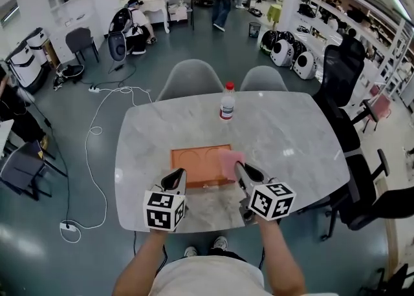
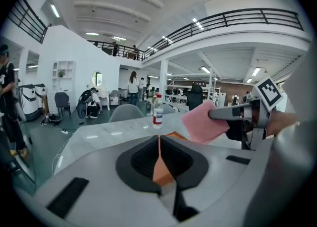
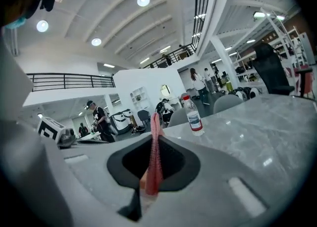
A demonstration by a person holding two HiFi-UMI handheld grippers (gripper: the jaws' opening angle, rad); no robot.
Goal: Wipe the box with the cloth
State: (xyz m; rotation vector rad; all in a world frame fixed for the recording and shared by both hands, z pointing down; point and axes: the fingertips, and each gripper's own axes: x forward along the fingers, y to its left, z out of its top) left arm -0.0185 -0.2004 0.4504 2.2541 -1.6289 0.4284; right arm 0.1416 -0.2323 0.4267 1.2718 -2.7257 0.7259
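Grey marble counter [image 1: 291,139] in an open workshop hall.
A clear plastic water bottle [image 1: 227,102], red-capped, stands upright toward the counter's 12 o'clock edge; two grey shell chairs [image 1: 191,78] sit just beyond it, black office chairs [image 1: 341,68] at 3 o'clock, a white cable [image 1: 96,130] loops over the floor at 9 o'clock.

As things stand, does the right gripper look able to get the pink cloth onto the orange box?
Probably yes: the right gripper holds the pink cloth at the right end of the orange box, nothing lies between them, and the left gripper grips its near edge.
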